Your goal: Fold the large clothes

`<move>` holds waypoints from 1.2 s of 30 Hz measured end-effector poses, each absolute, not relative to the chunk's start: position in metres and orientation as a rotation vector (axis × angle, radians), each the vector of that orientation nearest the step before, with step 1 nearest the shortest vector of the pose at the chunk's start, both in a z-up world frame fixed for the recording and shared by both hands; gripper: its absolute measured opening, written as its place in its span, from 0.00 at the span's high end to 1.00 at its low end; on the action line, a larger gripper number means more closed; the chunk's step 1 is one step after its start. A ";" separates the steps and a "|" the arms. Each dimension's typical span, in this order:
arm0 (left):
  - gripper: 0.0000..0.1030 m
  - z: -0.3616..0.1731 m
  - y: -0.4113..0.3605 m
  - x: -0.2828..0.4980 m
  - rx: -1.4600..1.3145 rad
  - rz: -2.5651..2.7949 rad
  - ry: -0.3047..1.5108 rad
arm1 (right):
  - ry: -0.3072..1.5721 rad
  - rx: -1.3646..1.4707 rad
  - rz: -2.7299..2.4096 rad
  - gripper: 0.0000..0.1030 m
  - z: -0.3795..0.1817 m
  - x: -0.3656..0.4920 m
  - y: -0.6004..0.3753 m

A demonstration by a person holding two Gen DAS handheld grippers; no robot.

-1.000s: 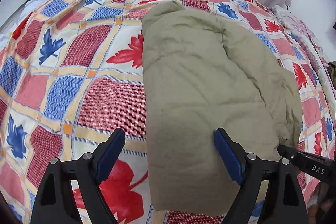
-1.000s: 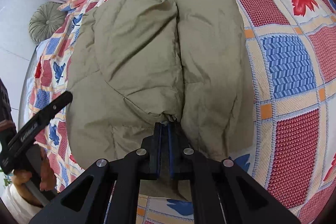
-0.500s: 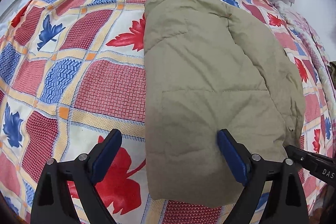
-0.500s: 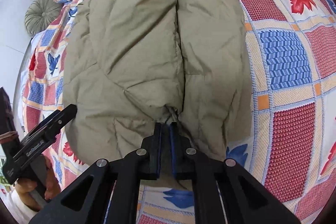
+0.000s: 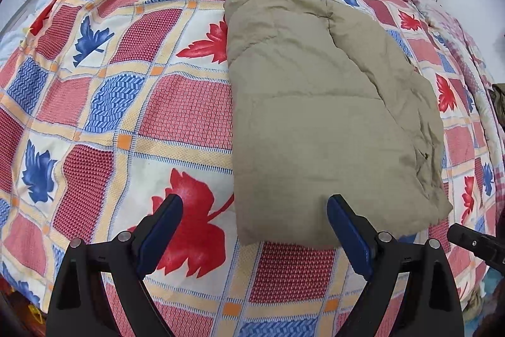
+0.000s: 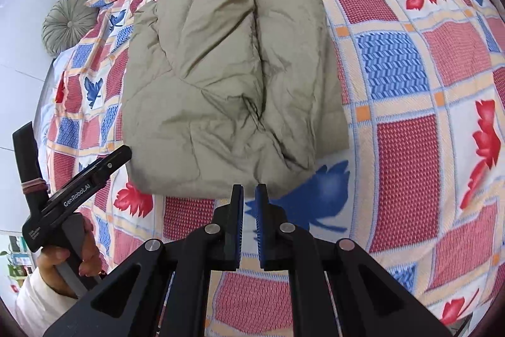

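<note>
Steep downward wrist views — shared bedspread (image 5: 176, 103)

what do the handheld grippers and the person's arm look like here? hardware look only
Both are matte black plastic with angular, triangular-cutout finger arms and round silver pivot bolts. Left gripper and right gripper each carry blue pads on the inner finger faces. In the right wrist view the left unit's side reads "GenRobot.AI" in white, with a band wrapped around its upright part. The left hand wears a white sleeve. No cables visible.

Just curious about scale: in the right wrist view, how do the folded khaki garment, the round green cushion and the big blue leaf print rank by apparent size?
1. Garment
2. Leaf print, though it is nearer the camera
3. Cushion, farthest away
</note>
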State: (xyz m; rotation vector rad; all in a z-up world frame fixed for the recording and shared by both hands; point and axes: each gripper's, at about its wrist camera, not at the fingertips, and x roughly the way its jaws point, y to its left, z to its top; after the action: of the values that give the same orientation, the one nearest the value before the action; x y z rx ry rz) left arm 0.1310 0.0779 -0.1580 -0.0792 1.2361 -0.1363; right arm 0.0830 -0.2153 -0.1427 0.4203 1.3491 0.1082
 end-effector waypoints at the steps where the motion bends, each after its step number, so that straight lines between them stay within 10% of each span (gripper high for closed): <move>1: 0.09 -0.155 0.080 0.125 -0.078 -0.139 1.243 | 1.354 0.422 0.105 0.92 -0.141 0.079 -0.216; 29: 0.00 -0.012 0.089 0.022 -0.059 -0.119 1.219 | 1.336 0.356 0.087 0.91 -0.033 0.011 -0.202; 33: 0.00 0.002 0.092 0.023 -0.035 -0.070 1.191 | 1.272 0.290 0.053 0.30 -0.011 0.009 -0.197; 36: 0.00 0.012 0.094 0.022 -0.037 -0.068 1.175 | 1.243 0.268 0.063 0.30 0.004 0.009 -0.194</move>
State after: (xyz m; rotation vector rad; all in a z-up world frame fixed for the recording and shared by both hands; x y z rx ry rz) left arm 0.0224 0.0938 0.0123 -0.0367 1.1750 -0.0680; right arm 0.0093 -0.1940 0.0037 0.2682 1.2434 0.0627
